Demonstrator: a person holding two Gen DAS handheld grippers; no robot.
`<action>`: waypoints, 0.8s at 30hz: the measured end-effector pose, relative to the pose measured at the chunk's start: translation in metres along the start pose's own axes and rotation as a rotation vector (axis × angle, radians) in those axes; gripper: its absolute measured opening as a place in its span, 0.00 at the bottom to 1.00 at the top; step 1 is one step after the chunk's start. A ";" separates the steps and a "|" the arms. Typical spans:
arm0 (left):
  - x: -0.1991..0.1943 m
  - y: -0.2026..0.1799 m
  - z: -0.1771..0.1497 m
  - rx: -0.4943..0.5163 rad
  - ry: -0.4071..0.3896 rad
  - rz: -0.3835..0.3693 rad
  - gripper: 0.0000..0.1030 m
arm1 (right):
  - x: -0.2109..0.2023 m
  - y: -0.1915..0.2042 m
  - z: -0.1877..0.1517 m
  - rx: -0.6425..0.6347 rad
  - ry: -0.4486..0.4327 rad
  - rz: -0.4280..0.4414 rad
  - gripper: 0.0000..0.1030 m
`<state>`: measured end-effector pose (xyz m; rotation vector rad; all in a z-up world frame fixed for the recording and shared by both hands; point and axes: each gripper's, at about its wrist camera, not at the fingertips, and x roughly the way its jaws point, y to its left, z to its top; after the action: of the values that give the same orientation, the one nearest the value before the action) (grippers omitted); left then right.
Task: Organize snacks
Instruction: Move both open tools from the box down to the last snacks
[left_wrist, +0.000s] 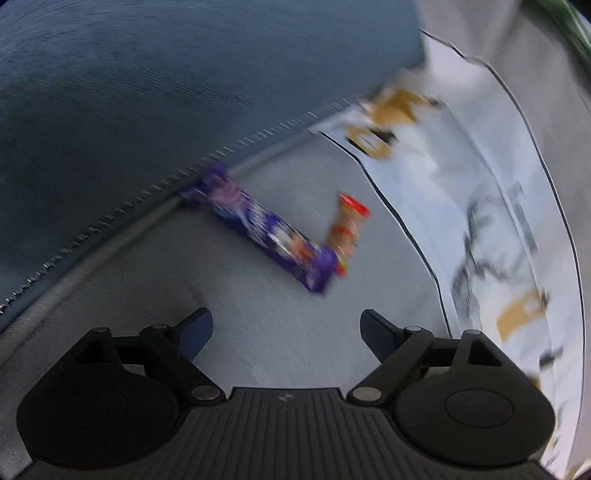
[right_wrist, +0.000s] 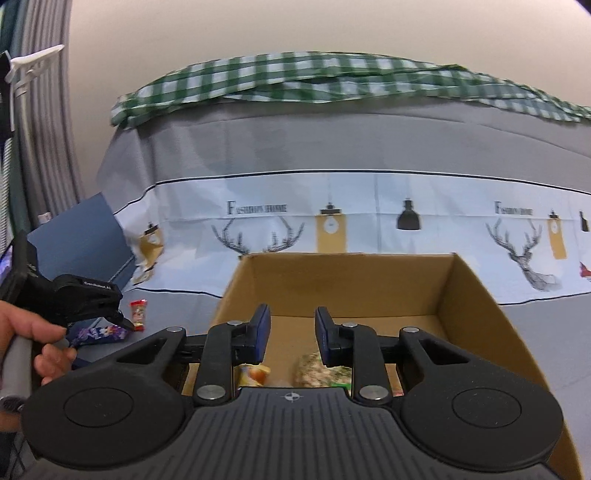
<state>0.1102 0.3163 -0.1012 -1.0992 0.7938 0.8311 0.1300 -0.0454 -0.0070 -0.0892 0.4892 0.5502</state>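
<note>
Left gripper (left_wrist: 286, 334), jaws wide apart and empty, above purple snack bar (left_wrist: 264, 227) and red candy (left_wrist: 347, 230) on grey bedsheet (left_wrist: 258, 332); right gripper (right_wrist: 291, 334), jaws narrowly apart and empty, over cardboard box (right_wrist: 476, 314) holding snacks (right_wrist: 314, 371).

Matt cardboard box (right_wrist: 461, 295); glossy purple snack wrapper (left_wrist: 266, 229); grey cloth bedsheet (left_wrist: 258, 332).

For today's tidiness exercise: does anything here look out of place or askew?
Yes. Two snacks lie outside the box: a purple bar and a small red packet, loose on the grey cover, touching at an angle.
</note>
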 end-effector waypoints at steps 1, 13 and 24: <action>0.001 0.004 0.005 -0.028 -0.005 -0.002 0.88 | 0.002 0.002 0.000 0.001 0.004 0.007 0.27; 0.013 0.020 0.038 -0.205 -0.069 0.031 0.88 | 0.032 0.038 0.030 -0.013 0.102 0.116 0.30; 0.006 0.037 0.045 -0.251 -0.135 0.162 0.25 | 0.124 0.105 0.106 -0.078 0.300 0.349 0.42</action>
<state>0.0861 0.3692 -0.1106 -1.1955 0.6835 1.1531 0.2119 0.1262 0.0332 -0.1637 0.7833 0.9052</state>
